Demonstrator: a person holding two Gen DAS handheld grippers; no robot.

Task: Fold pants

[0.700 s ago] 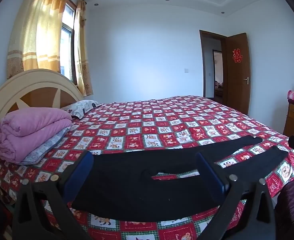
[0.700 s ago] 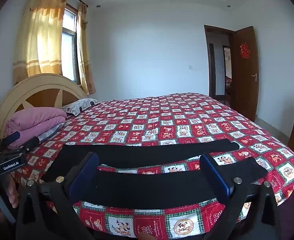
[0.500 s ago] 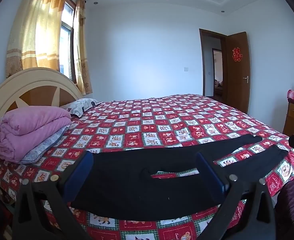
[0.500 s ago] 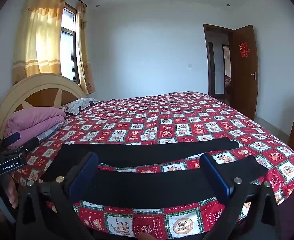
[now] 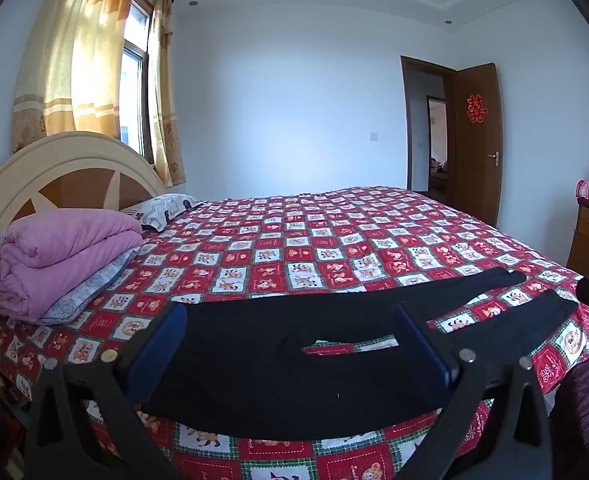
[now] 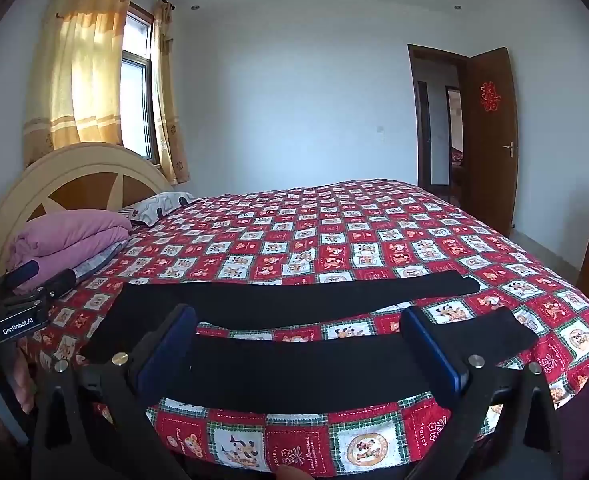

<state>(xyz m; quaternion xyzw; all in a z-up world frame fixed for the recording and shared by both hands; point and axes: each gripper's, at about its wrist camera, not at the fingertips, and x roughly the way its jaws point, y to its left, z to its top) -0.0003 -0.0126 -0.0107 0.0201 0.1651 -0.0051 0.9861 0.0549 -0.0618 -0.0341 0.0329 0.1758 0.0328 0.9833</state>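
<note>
Left wrist: pants point(image 5: 278, 352) flat on bed point(image 5: 314, 248) (legs apart), left tongs point(image 5: 290, 340) released, right tongs point(image 6: 298, 340) released, both empty.

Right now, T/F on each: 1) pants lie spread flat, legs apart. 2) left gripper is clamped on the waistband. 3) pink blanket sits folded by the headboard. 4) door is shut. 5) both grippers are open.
1) True. The black pants lie flat on the patterned bedspread, with bedspread showing between the two legs.
2) False. The left gripper is open, with nothing held between its fingers.
3) True. The folded pink blanket rests against the headboard, on top of a grey-patterned one.
4) False. The door stands open, showing another room beyond.
5) True. The right gripper is open too.
</note>
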